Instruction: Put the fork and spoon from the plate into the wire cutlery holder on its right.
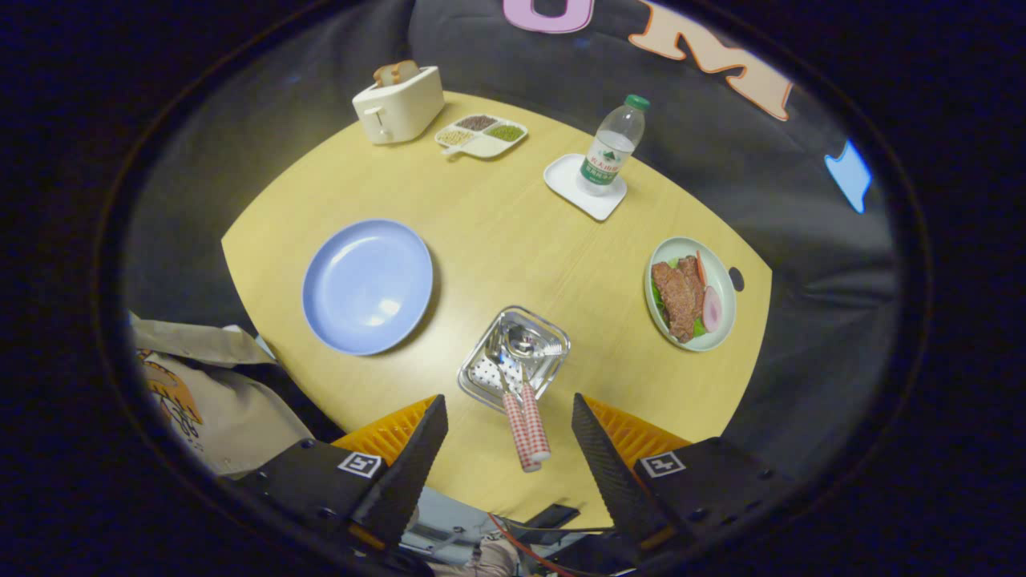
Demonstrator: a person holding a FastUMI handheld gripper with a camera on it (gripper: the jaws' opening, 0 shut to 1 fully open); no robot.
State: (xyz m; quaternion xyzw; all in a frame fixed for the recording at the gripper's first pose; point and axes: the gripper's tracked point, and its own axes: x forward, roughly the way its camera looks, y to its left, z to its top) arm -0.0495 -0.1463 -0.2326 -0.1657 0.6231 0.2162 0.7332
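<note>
The blue plate lies bare on the yellow table, left of the metal cutlery holder. A fork and a spoon stand in the holder, heads down inside it. Their red-and-white checked handles lean out over its near rim toward me. My gripper hangs high above the table with its fingers wide apart and nothing between them. The handle ends show in the gap between the fingers, well below them.
A white toaster with bread and a divided dish of grains stand at the far edge. A water bottle stands on a white coaster. A green plate of meat lies to the right. A person's sleeve is near left.
</note>
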